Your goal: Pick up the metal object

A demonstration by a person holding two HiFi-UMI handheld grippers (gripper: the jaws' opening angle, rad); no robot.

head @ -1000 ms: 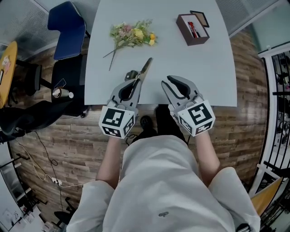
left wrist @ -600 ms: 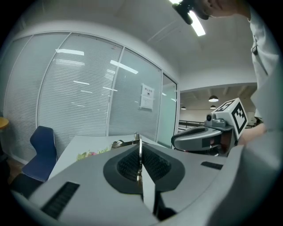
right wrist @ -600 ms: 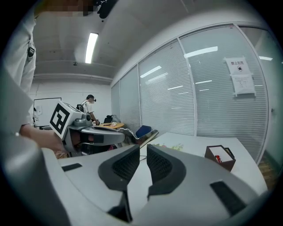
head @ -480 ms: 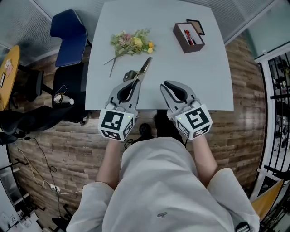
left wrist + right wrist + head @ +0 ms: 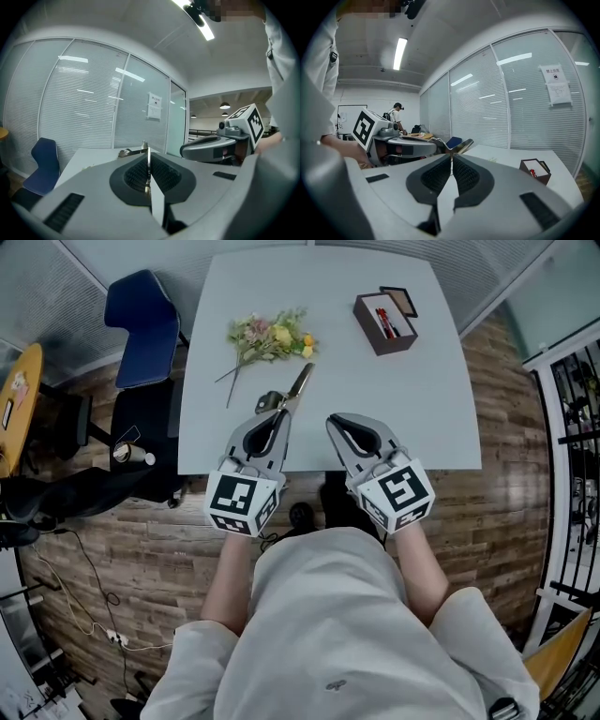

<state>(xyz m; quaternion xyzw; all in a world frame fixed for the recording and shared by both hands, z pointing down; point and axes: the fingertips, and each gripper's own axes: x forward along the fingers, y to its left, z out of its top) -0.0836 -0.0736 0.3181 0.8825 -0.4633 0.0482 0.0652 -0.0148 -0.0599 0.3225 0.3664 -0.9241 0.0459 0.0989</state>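
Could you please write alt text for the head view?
Seen from above, a person's left gripper grips a metal tool over the near edge of a white table; the right gripper beside it has just been closing its jaws on nothing. Flowers and a brown box lie farther back.

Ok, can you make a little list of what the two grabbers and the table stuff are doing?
left gripper: jaws shut on slim gold-coloured metal tool
right gripper: jaws just closed together, nothing between them
far left of white table: bunch of yellow and pink flowers
far right: open brown box, red things inside
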